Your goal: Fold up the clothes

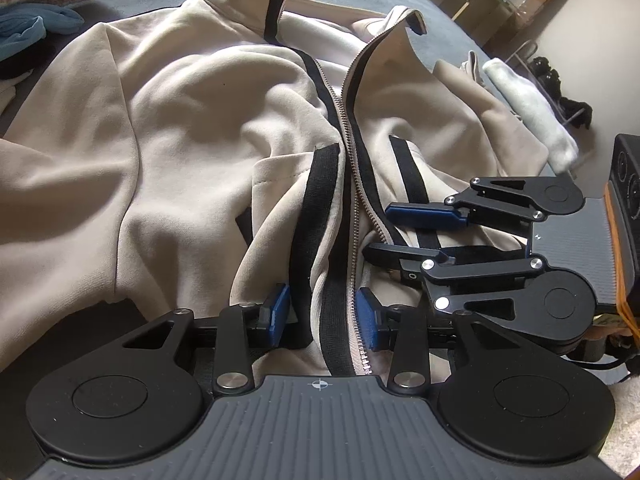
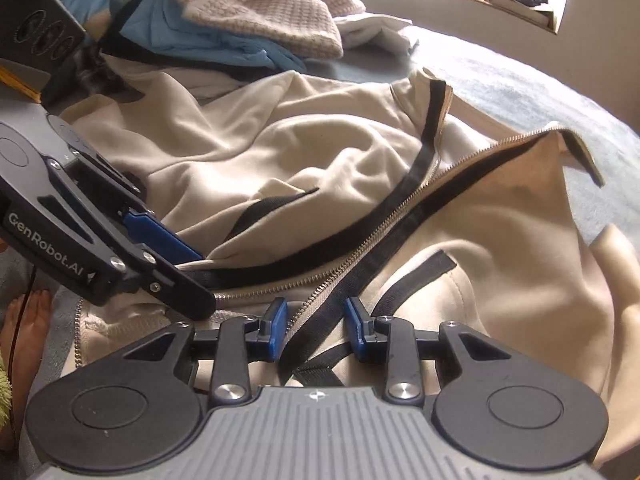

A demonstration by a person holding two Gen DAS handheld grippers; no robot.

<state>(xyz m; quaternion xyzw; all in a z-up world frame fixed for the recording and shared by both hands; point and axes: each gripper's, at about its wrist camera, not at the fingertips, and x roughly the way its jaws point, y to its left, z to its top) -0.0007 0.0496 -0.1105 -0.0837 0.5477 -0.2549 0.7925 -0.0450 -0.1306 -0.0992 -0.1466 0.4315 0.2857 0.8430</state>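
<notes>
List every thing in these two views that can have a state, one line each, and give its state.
Beige jacket: spread out, rumpled, not yet folded.
Zipper: undone; the two front edges lie apart.
Left claw: jaws part open around the left front edge with its black trim.
Right claw: jaws part open astride the right zipper edge.
Blue garment: crumpled in a pile.
Knitted garment: heaped on the blue one.

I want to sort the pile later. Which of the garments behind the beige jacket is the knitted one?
The pinkish-beige waffle-knit piece on top of the pile; the blue garment beneath it is smooth fabric.
</notes>
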